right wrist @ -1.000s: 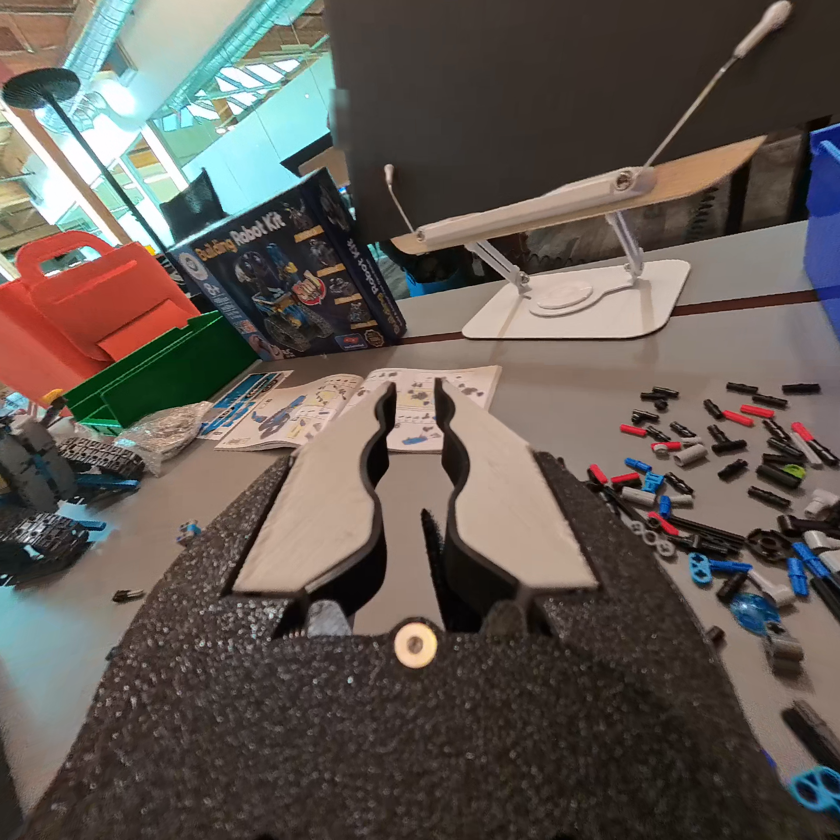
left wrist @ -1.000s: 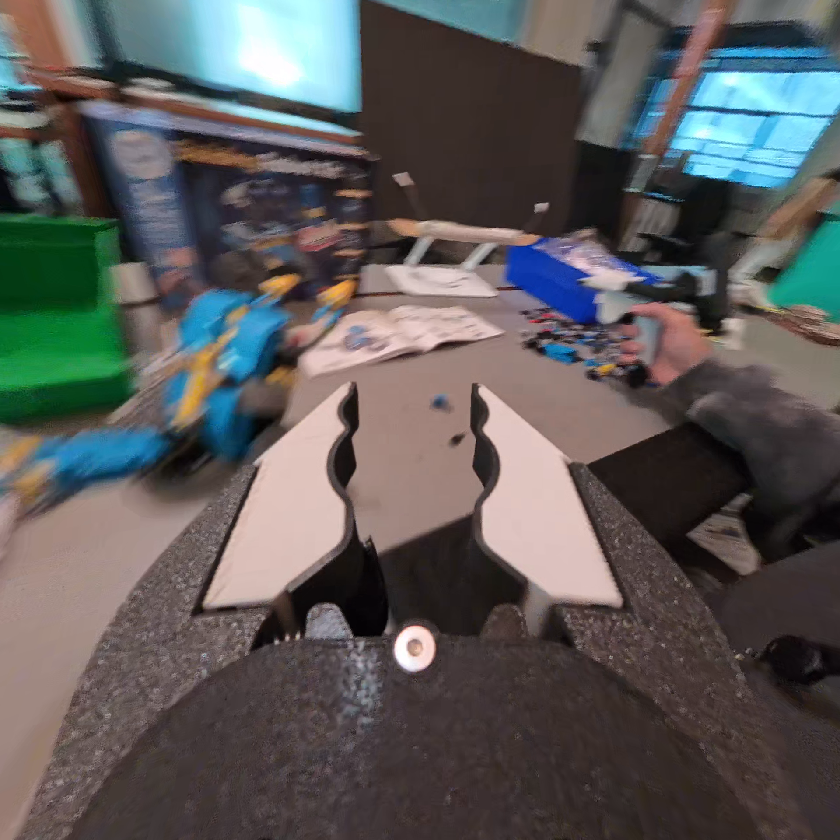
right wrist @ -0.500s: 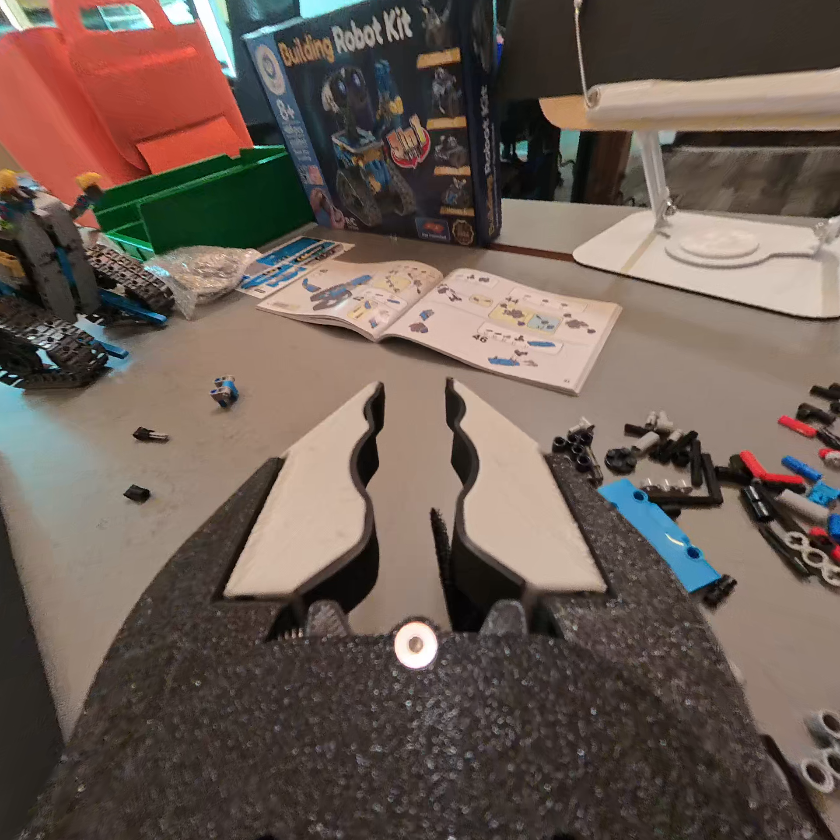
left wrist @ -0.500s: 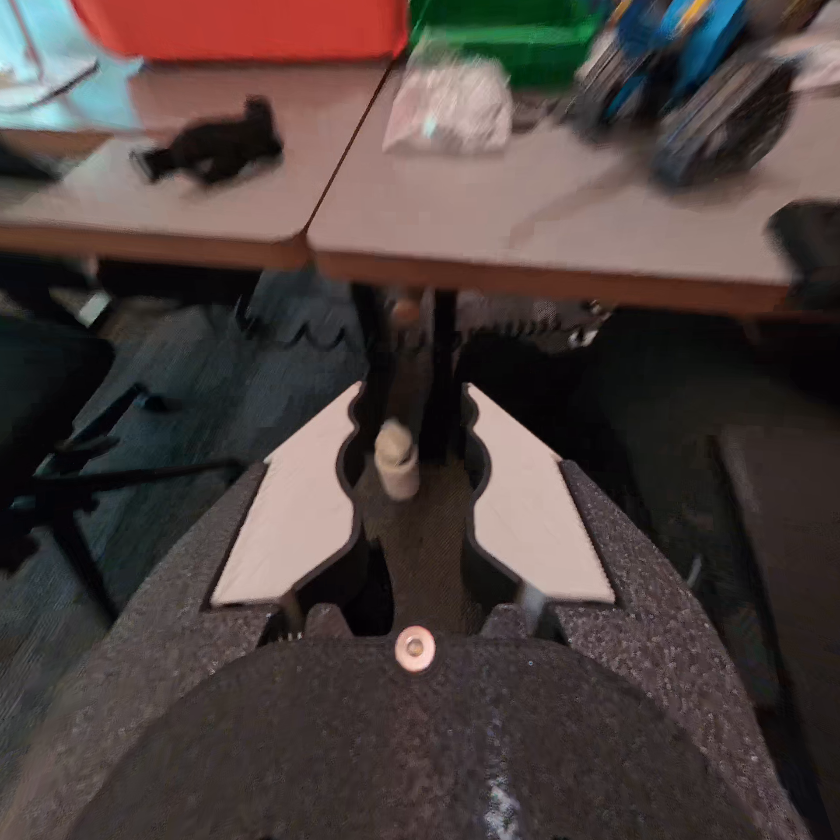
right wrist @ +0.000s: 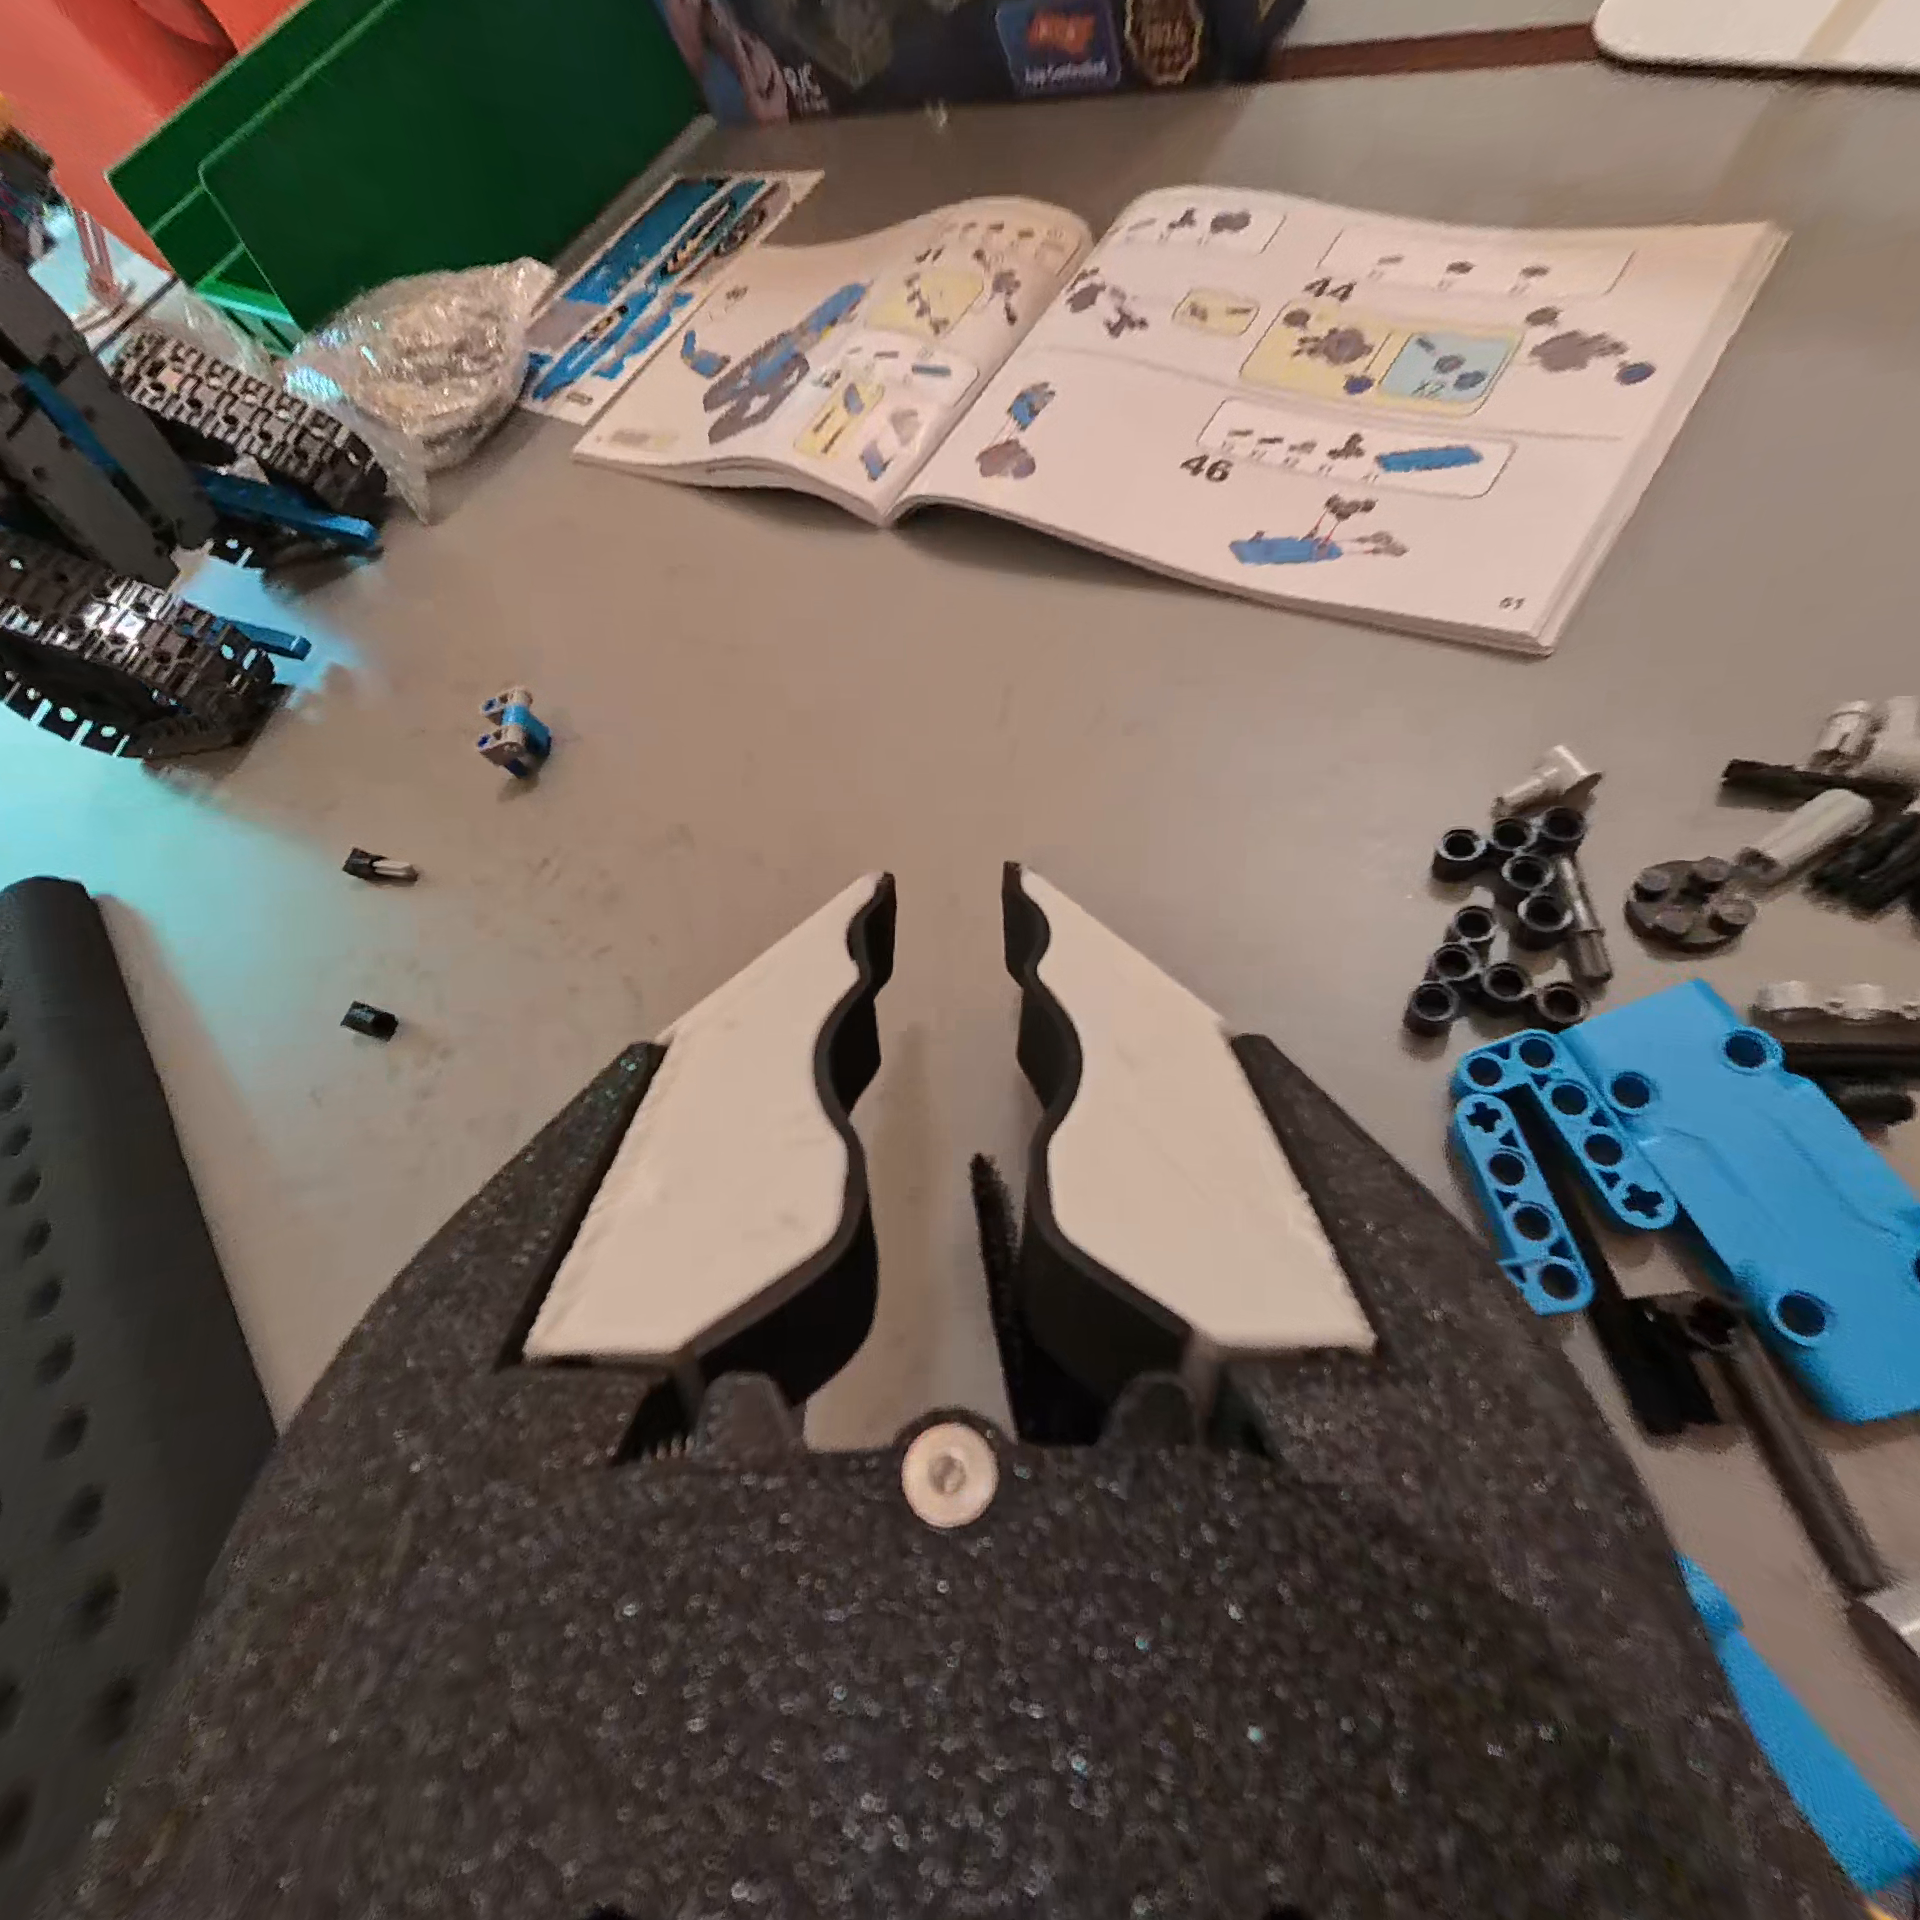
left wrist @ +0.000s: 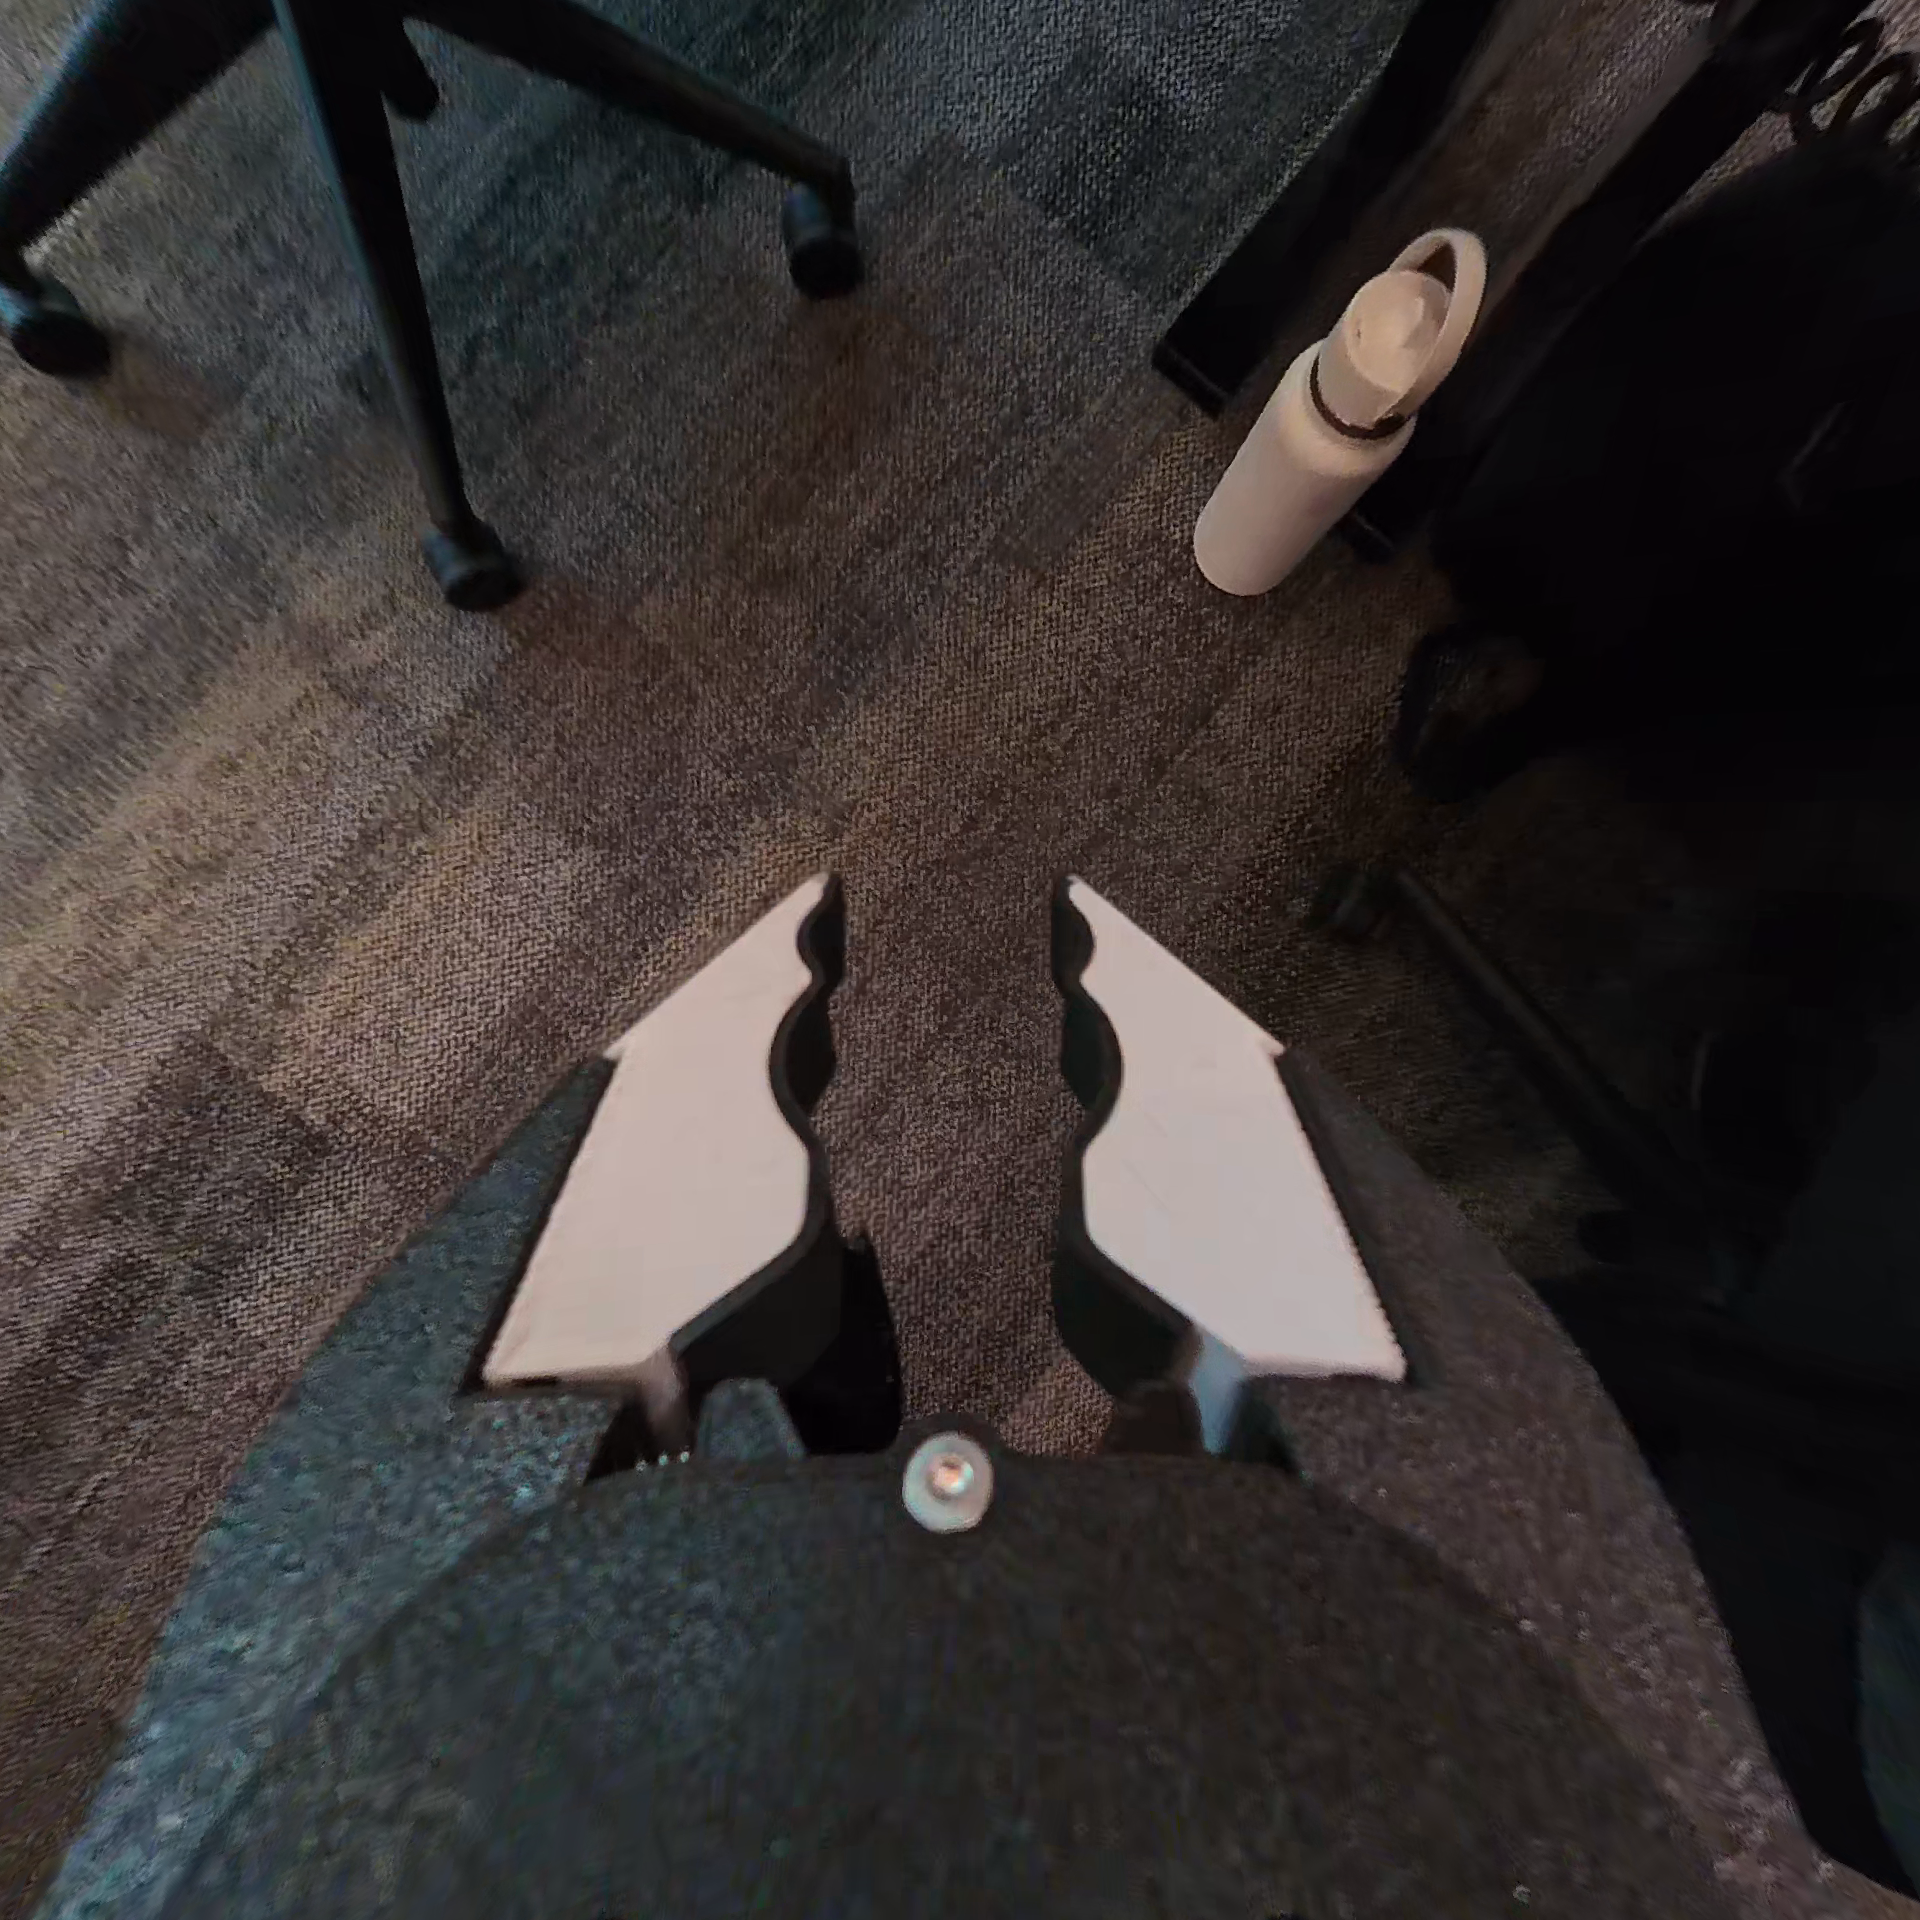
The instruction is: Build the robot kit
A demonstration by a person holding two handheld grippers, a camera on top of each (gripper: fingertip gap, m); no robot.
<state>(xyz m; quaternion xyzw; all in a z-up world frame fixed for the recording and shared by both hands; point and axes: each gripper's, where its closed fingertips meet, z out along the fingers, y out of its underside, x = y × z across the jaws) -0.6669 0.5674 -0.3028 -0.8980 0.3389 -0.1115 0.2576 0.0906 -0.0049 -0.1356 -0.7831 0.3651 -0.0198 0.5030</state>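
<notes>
My left gripper [left wrist: 943,902] is open and empty, pointing down at grey carpet [left wrist: 727,675] below the table. A white bottle [left wrist: 1320,436] stands on the carpet to its upper right. My right gripper [right wrist: 948,883] is open and empty, low over the grey table [right wrist: 935,727]. An open instruction booklet [right wrist: 1195,384] lies ahead of it. A blue panel piece [right wrist: 1725,1174] and a blue beam [right wrist: 1527,1174] lie to its right among black connectors [right wrist: 1507,914]. A small blue and grey piece [right wrist: 514,727] lies to its left.
A tracked black and blue model [right wrist: 135,520] stands at the table's left, with a clear bag [right wrist: 426,353], a green bin [right wrist: 416,135] and a printed box [right wrist: 987,42] behind. A black perforated chair back [right wrist: 94,1299] is at lower left. Chair legs with castors [left wrist: 416,260] stand on the carpet. Spacing between my two grippers at the tips: around 95 cm.
My left gripper has swung from the table top down past the table edge to face the carpet. My right gripper has tilted down and moved closer to the table.
</notes>
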